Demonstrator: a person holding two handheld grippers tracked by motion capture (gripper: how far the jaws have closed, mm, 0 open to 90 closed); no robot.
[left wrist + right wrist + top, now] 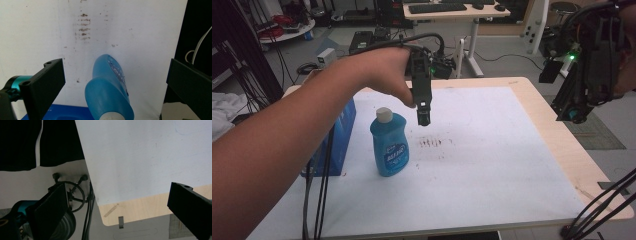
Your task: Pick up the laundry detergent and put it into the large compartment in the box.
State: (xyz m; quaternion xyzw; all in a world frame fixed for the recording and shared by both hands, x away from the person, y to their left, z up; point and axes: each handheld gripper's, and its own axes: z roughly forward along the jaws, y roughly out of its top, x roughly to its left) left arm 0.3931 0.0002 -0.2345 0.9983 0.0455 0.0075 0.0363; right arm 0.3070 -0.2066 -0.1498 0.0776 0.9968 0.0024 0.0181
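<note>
A: Far left: blue box (343, 131) standing at the mat's left edge, cables hanging in front of it. Just beside it, the blue bottle (390, 144), upright, white cap (384, 115) on, label facing us.

B: Left gripper (423, 118)?

A: Hanging above the bottle and a touch to its right, pointing straight down. Jaws spread wide, nothing between them but air (its own camera looks down on the bottle's shoulder (108, 92), roughly centred in the gap). Looks lined up for a top-down grab at the neck.

B: Stains on the white mat (492, 150)?

A: Brown smears (432, 142) right of the bottle. Not in the way.

B: Right gripper (579, 107)?

A: Held up off the table's right edge, parked clear, I'd guess. Jaws apart, empty, per its own view.
</note>
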